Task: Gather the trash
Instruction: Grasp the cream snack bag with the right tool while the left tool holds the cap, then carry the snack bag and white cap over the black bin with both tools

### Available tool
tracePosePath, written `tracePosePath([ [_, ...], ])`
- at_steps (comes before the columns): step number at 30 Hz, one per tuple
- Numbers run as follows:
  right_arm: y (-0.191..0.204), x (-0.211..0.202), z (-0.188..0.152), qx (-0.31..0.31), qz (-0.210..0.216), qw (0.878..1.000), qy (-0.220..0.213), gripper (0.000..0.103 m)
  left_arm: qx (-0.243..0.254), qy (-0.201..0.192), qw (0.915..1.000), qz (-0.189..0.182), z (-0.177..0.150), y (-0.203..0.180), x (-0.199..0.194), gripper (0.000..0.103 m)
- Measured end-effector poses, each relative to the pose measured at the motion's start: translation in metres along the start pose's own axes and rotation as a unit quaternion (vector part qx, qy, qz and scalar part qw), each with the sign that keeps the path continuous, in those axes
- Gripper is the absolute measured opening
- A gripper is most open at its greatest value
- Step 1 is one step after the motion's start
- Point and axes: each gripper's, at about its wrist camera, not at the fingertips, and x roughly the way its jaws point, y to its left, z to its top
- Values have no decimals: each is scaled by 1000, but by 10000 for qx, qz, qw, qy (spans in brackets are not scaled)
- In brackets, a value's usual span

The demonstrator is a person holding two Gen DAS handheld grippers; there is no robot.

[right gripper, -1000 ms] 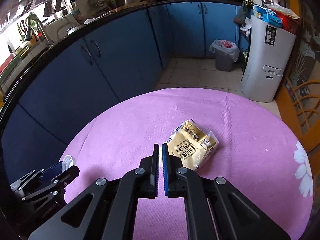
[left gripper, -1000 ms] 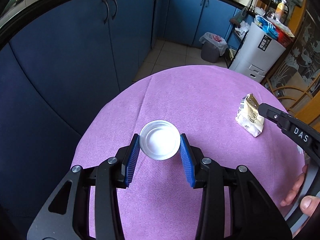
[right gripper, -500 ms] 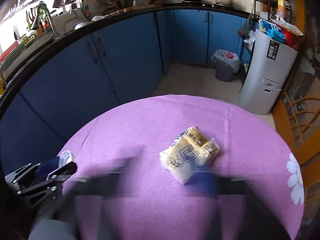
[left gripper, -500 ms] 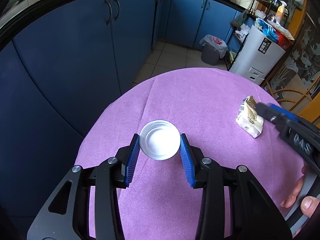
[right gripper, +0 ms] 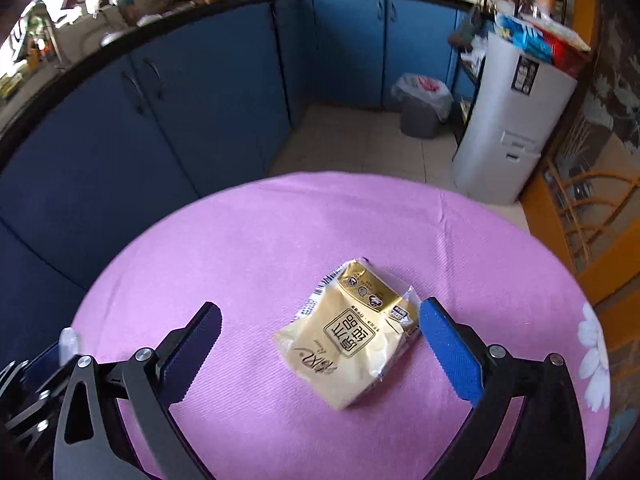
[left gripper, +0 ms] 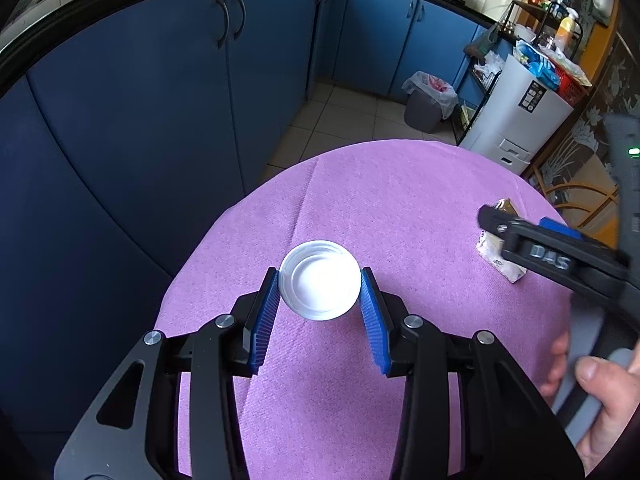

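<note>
My left gripper (left gripper: 320,294) is shut on a white paper cup (left gripper: 319,285), held above the purple tablecloth (left gripper: 400,208) with its open mouth facing the camera. A yellow and gold snack packet (right gripper: 352,334) lies on the cloth in the right wrist view. My right gripper (right gripper: 320,330) is wide open just above it, with the packet between the two fingers and nearer the right one. In the left wrist view the right gripper (left gripper: 532,240) covers most of the packet (left gripper: 496,254). The left gripper and the cup's edge (right gripper: 68,344) show at the far left of the right wrist view.
The round table stands in a kitchen with blue cabinets (left gripper: 160,100). A grey trash bin with a white liner (right gripper: 422,106) stands on the tiled floor beyond the table. A white appliance (right gripper: 512,128) stands to its right. A white flower print (right gripper: 596,352) marks the cloth's right edge.
My right gripper has opened from fully shut to wide open and has moved forward over the packet. My left gripper still holds the cup in the same place.
</note>
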Motion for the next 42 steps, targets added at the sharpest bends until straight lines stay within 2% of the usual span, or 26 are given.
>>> tracePosePath([
  [6, 5, 9, -3, -137, -306, 9994, 125, 96, 45, -53, 10000, 39, 2, -3, 0, 41],
  [7, 6, 7, -5, -178, -376, 9991, 125, 88, 50, -57, 10000, 40, 2, -4, 0, 41],
  [8, 6, 6, -5, -195, -432, 9988, 106, 62, 57, -63, 10000, 41, 2, -4, 0, 41],
  [9, 5, 5, -6, -189, -491, 9986, 86, 54, 75, -76, 9999, 49, 2, -5, -1, 41],
  [11, 1, 2, -9, -129, -423, 9990, 86, 38, 101, -97, 9999, 61, 1, -5, -1, 41],
  [14, -4, -11, -11, -97, -286, 9995, -35, 29, 110, -121, 9998, 73, 1, -6, -3, 41],
  [21, -8, -44, -24, -125, -118, 9995, -269, 26, 211, -166, 9996, 30, 0, -17, -12, 41],
  [27, -21, -82, -40, -73, -72, 9989, -450, 26, 501, -243, 9984, -113, -5, -49, -25, 41],
  [35, -88, -137, -76, 389, -313, 9963, -697, 26, 1215, -298, 9908, -524, -22, -129, -45, 41],
  [42, -159, -172, -126, 994, -621, 9902, -761, 26, 1936, -358, 9766, -869, -51, -211, -65, 41],
])
